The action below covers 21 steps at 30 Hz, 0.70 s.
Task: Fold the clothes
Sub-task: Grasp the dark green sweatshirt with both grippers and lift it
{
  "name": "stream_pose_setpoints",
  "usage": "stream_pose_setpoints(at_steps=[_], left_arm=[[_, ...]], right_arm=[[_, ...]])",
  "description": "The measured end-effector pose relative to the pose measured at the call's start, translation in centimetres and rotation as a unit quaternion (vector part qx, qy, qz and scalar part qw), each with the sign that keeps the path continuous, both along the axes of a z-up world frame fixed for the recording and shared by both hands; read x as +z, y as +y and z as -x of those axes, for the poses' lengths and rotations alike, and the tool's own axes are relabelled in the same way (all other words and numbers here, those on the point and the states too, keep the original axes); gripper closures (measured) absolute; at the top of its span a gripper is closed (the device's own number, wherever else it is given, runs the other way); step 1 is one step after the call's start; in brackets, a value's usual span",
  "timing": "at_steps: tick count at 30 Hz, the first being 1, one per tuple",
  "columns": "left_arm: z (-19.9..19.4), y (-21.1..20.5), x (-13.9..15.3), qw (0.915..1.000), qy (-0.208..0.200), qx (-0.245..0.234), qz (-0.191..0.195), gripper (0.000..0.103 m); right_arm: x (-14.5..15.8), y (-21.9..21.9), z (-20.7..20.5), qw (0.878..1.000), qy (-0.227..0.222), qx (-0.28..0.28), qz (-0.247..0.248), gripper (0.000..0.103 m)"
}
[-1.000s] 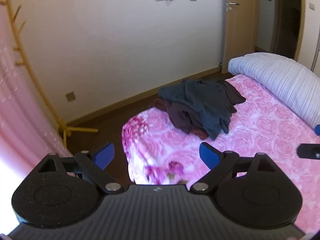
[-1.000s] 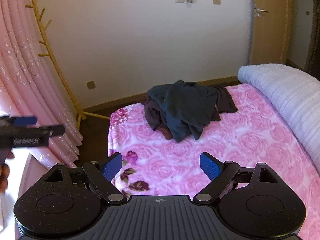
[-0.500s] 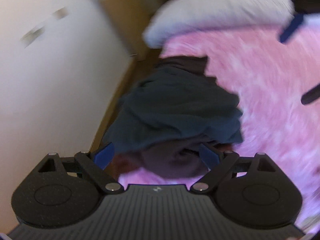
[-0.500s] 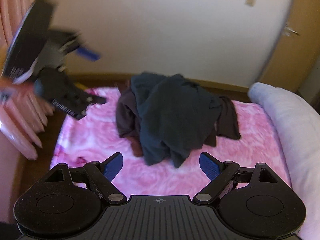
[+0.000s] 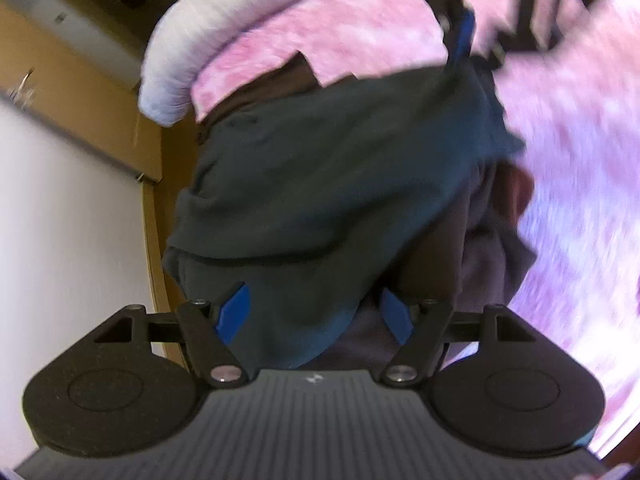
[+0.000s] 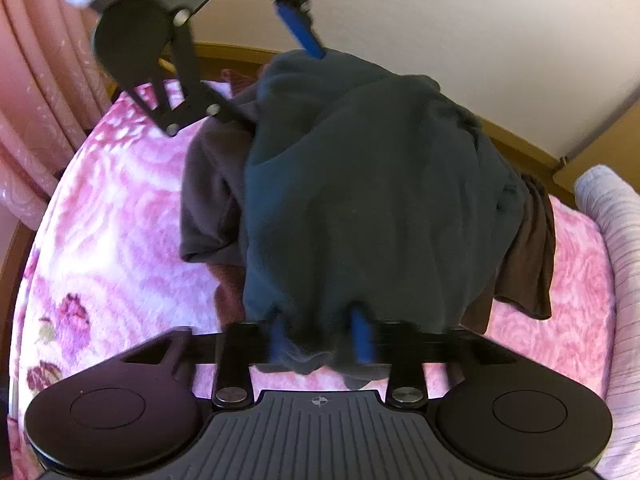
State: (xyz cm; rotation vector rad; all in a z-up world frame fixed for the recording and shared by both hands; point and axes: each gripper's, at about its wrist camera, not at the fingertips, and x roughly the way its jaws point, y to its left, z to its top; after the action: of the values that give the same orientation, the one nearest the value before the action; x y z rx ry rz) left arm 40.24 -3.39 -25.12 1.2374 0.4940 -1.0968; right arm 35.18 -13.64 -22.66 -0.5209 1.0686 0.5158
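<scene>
A dark teal garment [image 6: 360, 200] lies crumpled on top of a dark brown garment [image 6: 212, 200] on the pink floral blanket [image 6: 112, 240]. My right gripper [image 6: 320, 340] has its blue fingers close together, pinching the teal garment's near edge. My left gripper [image 5: 316, 314] is open, its fingers straddling the far side of the teal garment [image 5: 340, 180], with the brown garment [image 5: 492, 240] beside it. The left gripper also shows in the right wrist view [image 6: 256, 60], and the right gripper shows in the left wrist view [image 5: 468, 40].
A white striped duvet roll [image 6: 616, 240] lies along the bed's right side and shows in the left wrist view [image 5: 192, 40]. A pink curtain [image 6: 36, 100] hangs at the left. The wood floor [image 5: 156, 220] and white wall [image 6: 440, 20] run past the bed's end.
Both grippers have moved down onto the clothes pile. The right gripper's fingers have closed on the teal garment's near edge. The left gripper has come to the pile's far side, still open.
</scene>
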Motion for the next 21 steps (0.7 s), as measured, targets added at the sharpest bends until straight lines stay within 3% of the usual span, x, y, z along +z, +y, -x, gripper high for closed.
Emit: stream_pose_setpoints(at_steps=[2, 4, 6, 7, 8, 14, 18, 21], left_arm=[[0.3, -0.1, -0.4, 0.9997, -0.011, -0.02, -0.01, 0.034], [0.8, -0.2, -0.3, 0.9986, -0.027, -0.044, -0.013, 0.042], [1.1, -0.4, 0.2, 0.9975, -0.045, -0.054, -0.007, 0.077], [1.1, -0.5, 0.6, 0.9972, -0.054, -0.051, 0.0, 0.082], [1.1, -0.6, 1.0, 0.9968, -0.064, -0.048, 0.008, 0.098], [2.4, -1.7, 7.9, 0.9947, -0.038, 0.002, 0.096, 0.099], [7.5, -2.5, 12.0, 0.9915, -0.038, -0.027, 0.121, 0.1], [13.0, -4.2, 14.9, 0.9884, -0.027, -0.054, 0.139, 0.1]], right_arm=[[1.1, -0.6, -0.6, 1.0, 0.001, -0.016, -0.016, 0.095], [3.1, -1.7, -0.7, 0.998, -0.015, -0.04, -0.04, 0.097], [5.5, -3.0, -0.4, 0.996, -0.04, -0.064, -0.057, 0.097], [6.7, -3.7, -0.2, 0.994, -0.053, -0.075, -0.062, 0.097], [7.9, -4.4, 0.2, 0.992, -0.065, -0.083, -0.065, 0.098], [13.8, -6.7, 4.3, 0.987, -0.115, -0.092, -0.065, 0.098], [17.1, -8.2, 9.2, 0.981, -0.14, -0.119, -0.066, 0.098], [19.4, -9.4, 15.3, 0.974, -0.155, -0.153, -0.062, 0.098]])
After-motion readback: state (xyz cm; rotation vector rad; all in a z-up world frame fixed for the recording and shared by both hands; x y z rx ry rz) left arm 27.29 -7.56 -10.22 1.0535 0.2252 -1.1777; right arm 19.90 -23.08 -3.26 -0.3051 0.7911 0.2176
